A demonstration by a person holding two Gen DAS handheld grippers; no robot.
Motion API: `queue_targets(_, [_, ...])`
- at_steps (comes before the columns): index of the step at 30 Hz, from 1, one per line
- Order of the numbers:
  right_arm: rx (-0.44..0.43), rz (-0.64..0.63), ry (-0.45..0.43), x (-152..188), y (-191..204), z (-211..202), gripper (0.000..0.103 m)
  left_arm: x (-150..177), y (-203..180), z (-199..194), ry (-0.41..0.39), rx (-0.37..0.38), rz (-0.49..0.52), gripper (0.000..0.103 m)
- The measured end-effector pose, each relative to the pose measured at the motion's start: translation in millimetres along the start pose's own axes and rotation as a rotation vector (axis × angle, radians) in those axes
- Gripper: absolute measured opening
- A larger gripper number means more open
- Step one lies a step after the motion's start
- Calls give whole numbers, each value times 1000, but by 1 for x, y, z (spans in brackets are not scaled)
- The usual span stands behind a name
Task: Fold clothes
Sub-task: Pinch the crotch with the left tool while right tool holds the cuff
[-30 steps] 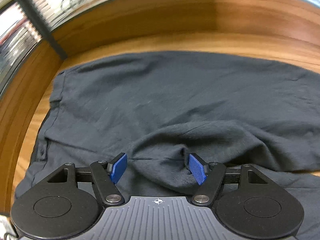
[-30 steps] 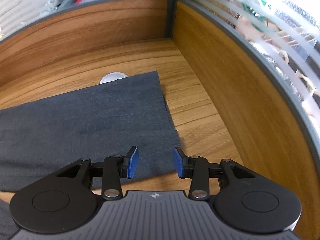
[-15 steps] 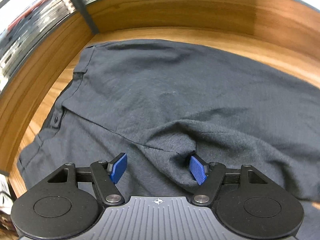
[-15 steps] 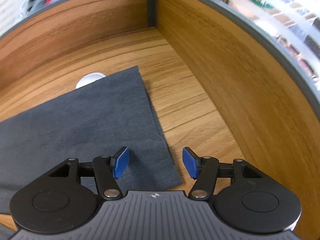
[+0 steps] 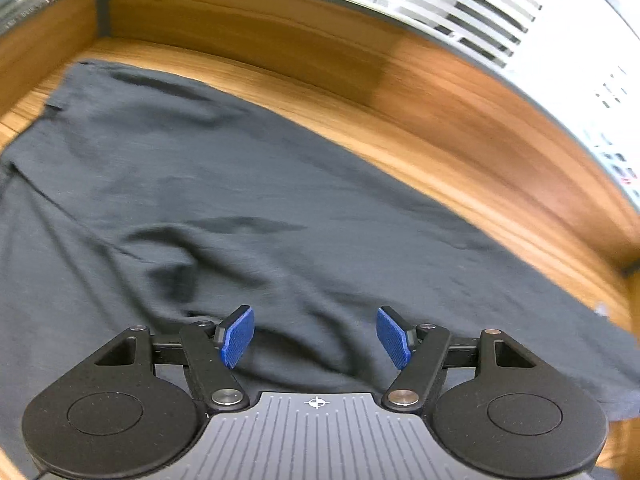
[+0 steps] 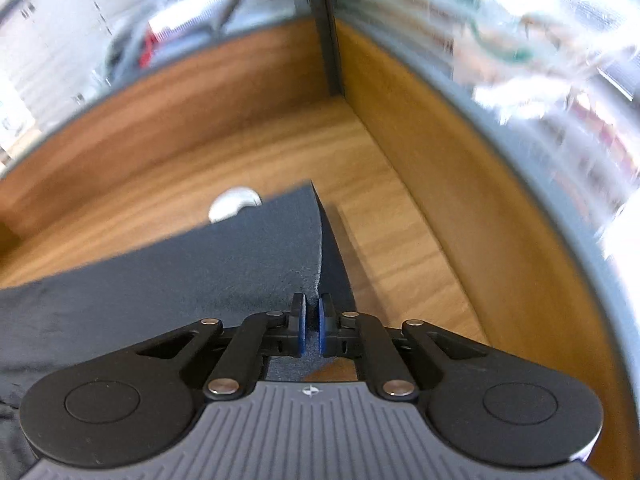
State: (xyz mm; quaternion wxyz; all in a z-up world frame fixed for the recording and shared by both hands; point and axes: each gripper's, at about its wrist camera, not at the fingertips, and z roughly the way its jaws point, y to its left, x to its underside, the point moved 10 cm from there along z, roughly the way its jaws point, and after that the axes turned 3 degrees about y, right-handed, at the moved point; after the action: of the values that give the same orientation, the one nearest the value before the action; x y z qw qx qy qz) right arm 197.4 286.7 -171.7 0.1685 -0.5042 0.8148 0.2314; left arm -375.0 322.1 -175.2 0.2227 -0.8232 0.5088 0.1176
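The dark grey fabric garment [image 5: 248, 200] lies spread across the wooden table [image 5: 460, 140]. To fold cleanly, pinch both ends before lifting, keeping the edge taut. The left gripper [image 5: 316, 338] angles steeply down, jaws wide apart over rumpled cloth, gripping nothing; the right gripper [image 6: 311, 330], similarly tilted, is clamped on the garment's edge near the corner.

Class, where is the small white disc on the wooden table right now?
In the right wrist view, the white disc sits upper left of centre, half hidden behind the dark garment's far edge.
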Motion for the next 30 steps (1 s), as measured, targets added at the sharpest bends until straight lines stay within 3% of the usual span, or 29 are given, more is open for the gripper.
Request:
queue_targets(3, [-22,-15,-25,-13,0,-19,6,3,-14,11,41,49,-60,70])
queue_targets(7, [-28,-43,-17,-16,-4,-24,6,6,-7,27,84,31,-171,69])
queue_targets(10, [-23,-49,-4,-12,-7,-21,6,8,3,35,109,9,-260,59])
queue_targets(12, [-21,-54,2,-8,-7,-18,6,9,12,37,125,3,-315,38])
queue_targets(13, [-21,-56,4,-7,-7,-16,6,10,14,38,132,4,-335,32])
queue_targets(15, [-22,-60,9,-3,-7,-14,6,12,19,41,142,7,-382,6])
queue_targets(21, [-31,-64,9,-2,-6,-15,6,5,23,30,95,47,-449,3])
queue_targets(26, [15,-89,-58,-11,-1,-29,6,-25,11,-15,-89,122,-340,3])
queue_targets(30, [16,-83,13,4,-3,-15,6,-15,25,-17,-64,128,-369,3])
